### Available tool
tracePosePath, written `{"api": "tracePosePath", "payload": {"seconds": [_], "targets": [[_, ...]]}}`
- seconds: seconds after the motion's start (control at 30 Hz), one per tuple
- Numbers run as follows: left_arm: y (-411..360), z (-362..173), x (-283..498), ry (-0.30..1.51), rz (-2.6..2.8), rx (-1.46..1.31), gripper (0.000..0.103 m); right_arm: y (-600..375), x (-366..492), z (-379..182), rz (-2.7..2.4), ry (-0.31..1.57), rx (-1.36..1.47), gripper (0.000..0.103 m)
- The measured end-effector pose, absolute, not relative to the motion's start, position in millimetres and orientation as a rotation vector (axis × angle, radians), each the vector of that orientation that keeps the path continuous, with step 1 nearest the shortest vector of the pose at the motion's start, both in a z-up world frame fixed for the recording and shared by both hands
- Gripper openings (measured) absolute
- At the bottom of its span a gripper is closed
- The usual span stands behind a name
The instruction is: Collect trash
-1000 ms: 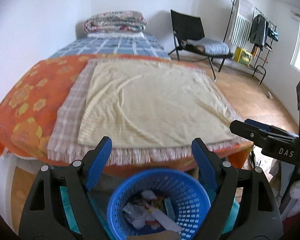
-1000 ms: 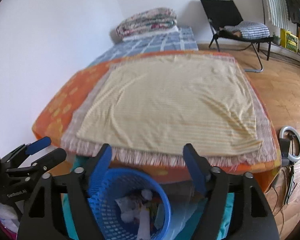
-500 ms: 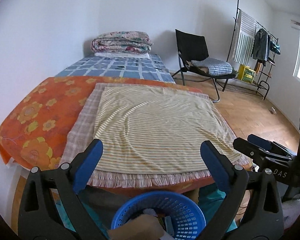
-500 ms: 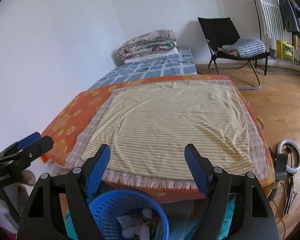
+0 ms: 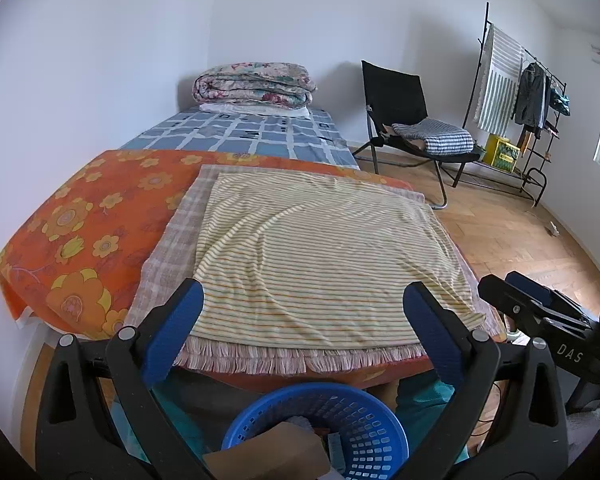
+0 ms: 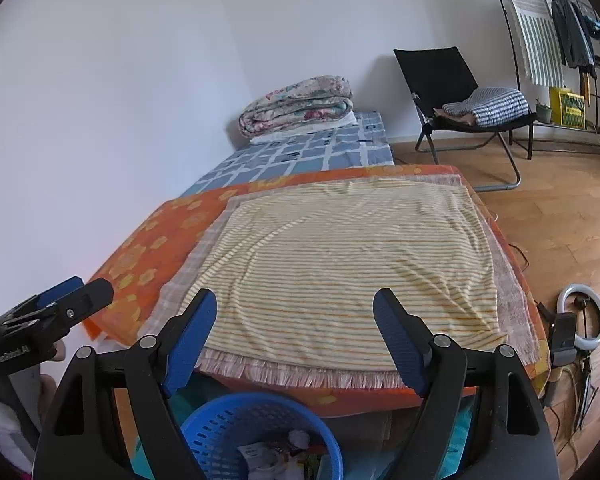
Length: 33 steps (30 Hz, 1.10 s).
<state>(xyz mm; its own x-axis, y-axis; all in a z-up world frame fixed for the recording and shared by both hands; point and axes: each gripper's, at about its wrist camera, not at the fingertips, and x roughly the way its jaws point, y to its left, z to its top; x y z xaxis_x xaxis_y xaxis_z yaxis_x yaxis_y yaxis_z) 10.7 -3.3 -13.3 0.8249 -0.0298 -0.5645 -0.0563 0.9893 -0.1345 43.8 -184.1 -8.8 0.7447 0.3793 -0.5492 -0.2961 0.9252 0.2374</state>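
**Both grippers empty above the trash basket, bed ahead**

Nearest, at 6 o'clock in both wrist views: the blue basket (image 5: pixel 320 428), round, mouth facing up, no long axis to speak of. Its lower rim is cut off by the frame edge in each view. In the right wrist view it holds crumpled white paper and printed wrappers (image 6: pixel 276 454); single pieces are hard to tell apart. In the left wrist view a blurred brown shape (image 5: pixel 268 454) covers most of the contents; cannot identify it.

Left gripper (image 5: pixel 302 320): jaws spread wide, nothing between the blue pads. Right gripper (image 6: pixel 296 320): jaws wide and opening, nothing between them. Each gripper shows at the edge of the other's view, at 3 and at 9 o'clock.

Beyond, at 12 o'clock: the bed (image 5: pixel 80 220) with an orange flowered cover, a fringed checked cloth and a yellow striped cloth (image 5: pixel 320 248) on top, lying flat, bare of trash. Farther along, folded quilts (image 5: pixel 254 84) against the wall.

At 1–2 o'clock, far: black chair (image 5: pixel 400 96), clothes rack (image 5: pixel 536 92). Ring light (image 6: pixel 582 320) on the floor at 3 o'clock, right view.
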Motion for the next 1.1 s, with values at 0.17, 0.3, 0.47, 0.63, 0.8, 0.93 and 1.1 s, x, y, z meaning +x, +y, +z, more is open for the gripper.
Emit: {"api": "tracePosePath", "payload": {"seconds": [0.17,0.3,0.47,0.63,0.8,0.93,1.1], "targets": [[-2.5,-13.9,11.3,0.602,0.017,-0.148,0.102,-182.4,44.9,-10.3,0.357,0.631,0.123,0.081],[-2.5,-13.8,11.2,0.601,0.017,-0.146,0.102,-181.7,44.8,-11.3,0.341,0.633,0.122,0.081],[-2.1,-13.6,11.5,0.599,0.019,-0.148,0.102,-181.9,46.8,-12.7,0.33,0.641,0.12,0.081],[-1.8,-13.6,11.7,0.602,0.016,-0.145,0.102,-180.9,47.6,-13.0,0.33,0.649,0.119,0.081],[-1.4,-13.6,12.2,0.598,0.018,-0.144,0.102,-179.2,47.4,-14.0,0.337,0.658,0.118,0.081],[-0.7,-14.0,12.3,0.601,0.018,-0.146,0.102,-177.7,47.1,-14.6,0.344,0.664,0.116,0.081],[-0.3,-14.2,12.8,0.602,0.017,-0.145,0.102,-177.6,46.3,-15.4,0.352,0.669,0.118,0.081]]}}
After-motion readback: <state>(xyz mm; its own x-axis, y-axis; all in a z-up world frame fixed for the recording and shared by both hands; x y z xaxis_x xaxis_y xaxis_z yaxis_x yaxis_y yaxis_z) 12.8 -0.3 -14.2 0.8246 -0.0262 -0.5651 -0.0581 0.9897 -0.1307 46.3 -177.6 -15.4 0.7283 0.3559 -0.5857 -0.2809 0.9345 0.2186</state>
